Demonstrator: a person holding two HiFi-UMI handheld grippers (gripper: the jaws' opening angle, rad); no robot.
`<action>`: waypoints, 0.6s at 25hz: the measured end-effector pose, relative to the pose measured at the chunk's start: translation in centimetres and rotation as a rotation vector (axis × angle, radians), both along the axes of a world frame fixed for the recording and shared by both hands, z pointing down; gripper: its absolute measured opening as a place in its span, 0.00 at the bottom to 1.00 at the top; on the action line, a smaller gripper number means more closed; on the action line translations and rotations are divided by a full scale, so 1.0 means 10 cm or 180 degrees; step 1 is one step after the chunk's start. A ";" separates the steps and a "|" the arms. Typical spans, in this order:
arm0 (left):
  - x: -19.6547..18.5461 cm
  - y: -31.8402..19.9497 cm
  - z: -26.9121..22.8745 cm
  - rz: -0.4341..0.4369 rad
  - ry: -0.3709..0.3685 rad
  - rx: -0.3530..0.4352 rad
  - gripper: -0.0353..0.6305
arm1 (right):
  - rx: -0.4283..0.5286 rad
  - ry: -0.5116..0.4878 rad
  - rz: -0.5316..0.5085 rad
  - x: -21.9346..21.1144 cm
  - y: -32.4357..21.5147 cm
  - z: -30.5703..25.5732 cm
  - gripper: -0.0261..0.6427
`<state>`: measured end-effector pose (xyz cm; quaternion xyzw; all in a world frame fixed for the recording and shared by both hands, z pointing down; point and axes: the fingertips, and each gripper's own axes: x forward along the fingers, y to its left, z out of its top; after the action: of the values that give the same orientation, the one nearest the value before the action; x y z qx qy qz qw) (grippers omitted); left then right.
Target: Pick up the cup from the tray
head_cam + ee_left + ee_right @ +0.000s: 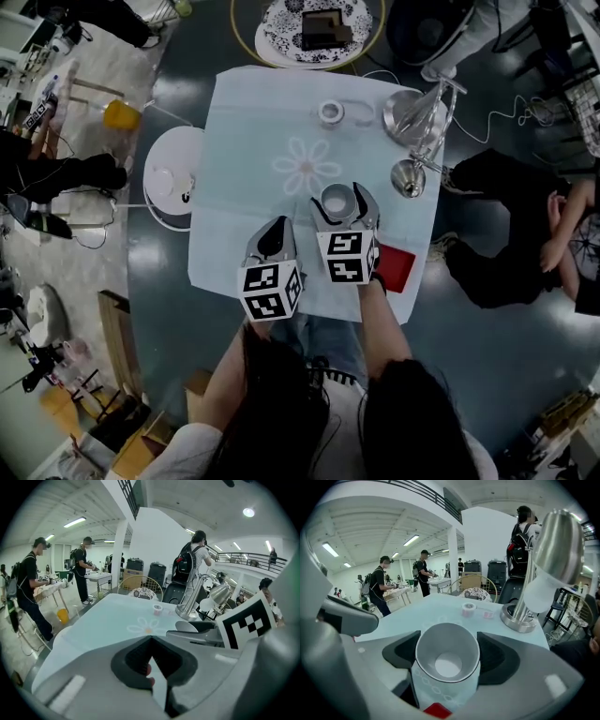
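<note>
The white cup (335,200) sits tilted between the jaws of my right gripper (339,202), over the pale blue tablecloth (253,122). In the right gripper view I look into the cup (447,660), with a dark pad pressed against each side of it and my right gripper (447,653) shut on it. The red tray (396,267) lies just right of that gripper near the table's front edge; a corner of the tray (438,710) shows under the cup. My left gripper (274,230) hovers to the left, jaws together and empty (151,639).
A metal desk lamp (417,117) stands at the table's far right, its head (408,176) hanging close to the cup. A small tape roll (331,112) lies at the back. A flower print (307,167) marks the cloth's middle. A person (506,234) sits at the right.
</note>
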<state>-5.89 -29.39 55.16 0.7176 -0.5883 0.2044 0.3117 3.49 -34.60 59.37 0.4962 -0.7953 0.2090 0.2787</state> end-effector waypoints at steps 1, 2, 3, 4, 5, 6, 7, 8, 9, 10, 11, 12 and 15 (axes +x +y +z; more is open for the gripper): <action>-0.02 0.00 0.02 -0.0021 -0.0002 -0.0007 0.05 | -0.0004 0.0011 -0.0005 -0.01 -0.02 0.02 0.63; -0.04 0.00 0.04 -0.0038 -0.0001 -0.0019 0.05 | -0.0012 0.0029 -0.0016 -0.02 -0.02 0.05 0.63; -0.05 0.01 0.07 -0.0051 0.0000 -0.0033 0.05 | -0.0024 0.0047 -0.0038 -0.03 -0.02 0.08 0.63; -0.06 0.01 0.09 -0.0063 -0.0004 -0.0048 0.05 | -0.0034 0.0058 -0.0068 -0.04 -0.02 0.11 0.63; -0.07 0.02 0.11 -0.0077 -0.0014 -0.0062 0.05 | -0.0036 0.0059 -0.0098 -0.05 -0.02 0.12 0.63; -0.08 0.03 0.13 -0.0099 -0.0031 -0.0074 0.05 | -0.0027 0.0056 -0.0119 -0.06 -0.02 0.12 0.63; -0.10 0.03 0.15 -0.0129 -0.0053 -0.0089 0.05 | -0.0011 0.0054 -0.0132 -0.06 -0.04 0.12 0.63; -0.12 0.05 0.18 -0.0162 -0.0074 -0.0108 0.05 | 0.0008 0.0060 -0.0137 -0.07 -0.04 0.11 0.63; -0.15 0.06 0.20 -0.0190 -0.0090 -0.0130 0.05 | 0.0031 0.0075 -0.0142 -0.08 -0.05 0.11 0.63; -0.18 0.08 0.22 -0.0213 -0.0100 -0.0149 0.05 | 0.0058 0.0100 -0.0156 -0.09 -0.04 0.12 0.64; -0.20 0.10 0.23 -0.0233 -0.0106 -0.0163 0.05 | 0.0082 0.0134 -0.0178 -0.10 -0.03 0.13 0.64; -0.22 0.11 0.24 -0.0255 -0.0107 -0.0174 0.05 | 0.0090 0.0170 -0.0200 -0.11 -0.02 0.15 0.65; -0.30 0.11 0.26 -0.0361 -0.0089 -0.0202 0.05 | 0.0016 0.0173 -0.0199 -0.10 0.01 0.21 0.68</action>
<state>-8.87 -28.25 57.76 0.6700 -0.6255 0.2149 0.3371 2.53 -34.55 61.49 0.4773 -0.8030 0.1847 0.3053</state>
